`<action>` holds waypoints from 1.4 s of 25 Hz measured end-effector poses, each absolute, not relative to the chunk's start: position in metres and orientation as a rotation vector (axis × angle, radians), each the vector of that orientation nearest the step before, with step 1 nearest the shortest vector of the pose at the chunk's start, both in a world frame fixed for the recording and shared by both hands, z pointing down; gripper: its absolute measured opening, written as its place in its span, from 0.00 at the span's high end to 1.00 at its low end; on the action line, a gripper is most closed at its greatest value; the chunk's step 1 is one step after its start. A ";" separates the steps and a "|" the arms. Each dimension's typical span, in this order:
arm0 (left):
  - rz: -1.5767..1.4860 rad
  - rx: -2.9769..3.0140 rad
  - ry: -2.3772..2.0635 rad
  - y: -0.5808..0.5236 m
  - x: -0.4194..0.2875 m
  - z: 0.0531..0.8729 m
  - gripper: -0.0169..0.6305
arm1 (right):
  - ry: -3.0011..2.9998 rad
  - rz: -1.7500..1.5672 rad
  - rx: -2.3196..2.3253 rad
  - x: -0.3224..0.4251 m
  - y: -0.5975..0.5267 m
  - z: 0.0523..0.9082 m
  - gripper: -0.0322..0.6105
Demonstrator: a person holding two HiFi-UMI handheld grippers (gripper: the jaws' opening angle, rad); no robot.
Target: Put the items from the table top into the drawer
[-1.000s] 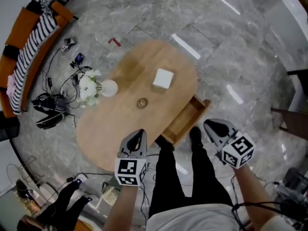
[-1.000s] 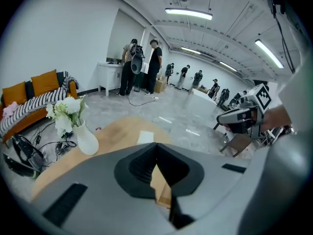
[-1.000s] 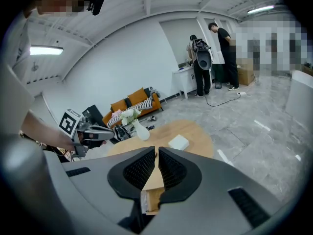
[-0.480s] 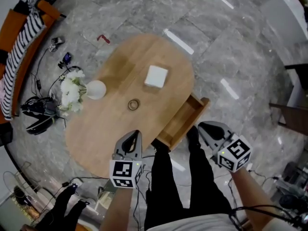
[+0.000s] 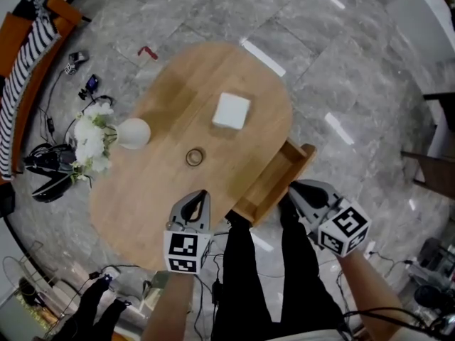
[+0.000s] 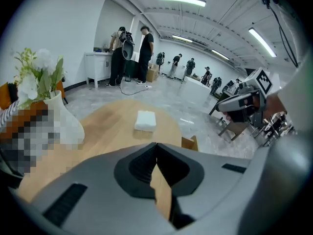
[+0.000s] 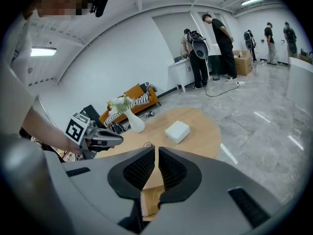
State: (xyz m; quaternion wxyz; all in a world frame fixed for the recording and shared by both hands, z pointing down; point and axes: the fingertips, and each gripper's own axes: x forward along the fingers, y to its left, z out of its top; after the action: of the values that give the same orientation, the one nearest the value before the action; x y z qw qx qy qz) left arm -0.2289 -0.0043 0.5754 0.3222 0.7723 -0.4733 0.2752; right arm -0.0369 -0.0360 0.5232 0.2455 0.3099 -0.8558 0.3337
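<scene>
Head view | drawer (image 5: 274, 180) half under table (image 5: 163, 155) edge | left tool (image 5: 202, 194), right tool (image 5: 292, 189) pressed together, empty

Ring-shaped item (image 5: 195, 156) near the tabletop's (image 5: 163, 105) middle: too small to identify. Drawer (image 6: 190, 142) at the tabletop's right edge: in the left gripper view only one corner clears the left gripper's (image 6: 156, 147) body; in the right gripper view only a strip shows between the right gripper's (image 7: 156, 153) jaws. Sofa (image 5: 28, 27): cut by the head view's left edge. Distant people (image 6: 132, 53): too small to describe.
</scene>
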 end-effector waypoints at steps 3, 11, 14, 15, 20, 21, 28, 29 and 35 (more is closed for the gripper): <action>0.730 2.042 -1.240 -0.008 -0.230 0.593 0.97 | -2.337 0.915 0.841 -0.041 -0.037 0.535 0.88; 0.790 2.042 -1.205 -0.015 -0.232 0.634 0.97 | -2.315 0.947 0.822 -0.049 -0.038 0.571 0.88; 0.828 2.038 -1.194 -0.019 -0.235 0.647 0.96 | -2.310 0.968 0.811 -0.056 -0.036 0.582 0.88; 0.843 2.035 -1.189 -0.020 -0.236 0.652 0.94 | -2.310 0.976 0.808 -0.059 -0.036 0.585 0.88; 0.918 2.028 -1.154 -0.028 -0.244 0.677 0.92 | -2.307 1.012 0.791 -0.073 -0.034 0.597 0.88; 0.934 2.025 -1.152 -0.030 -0.245 0.682 0.91 | -2.307 1.016 0.788 -0.075 -0.034 0.599 0.88; 1.031 2.030 -1.114 -0.043 -0.256 0.710 0.89 | -2.306 1.040 0.765 -0.085 -0.036 0.602 0.88; 1.041 2.027 -1.105 -0.044 -0.257 0.715 0.88 | -2.305 1.040 0.762 -0.086 -0.037 0.603 0.88; 1.114 1.999 -1.035 -0.048 -0.259 0.733 0.85 | -2.294 1.076 0.773 -0.087 -0.037 0.609 0.88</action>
State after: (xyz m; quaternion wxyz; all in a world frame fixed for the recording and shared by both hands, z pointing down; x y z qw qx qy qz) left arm -0.2594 -0.0484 0.7332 0.3099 0.7567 -0.3917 0.4219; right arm -0.0870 -0.0372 0.6094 0.2438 0.2830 -0.8398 0.3940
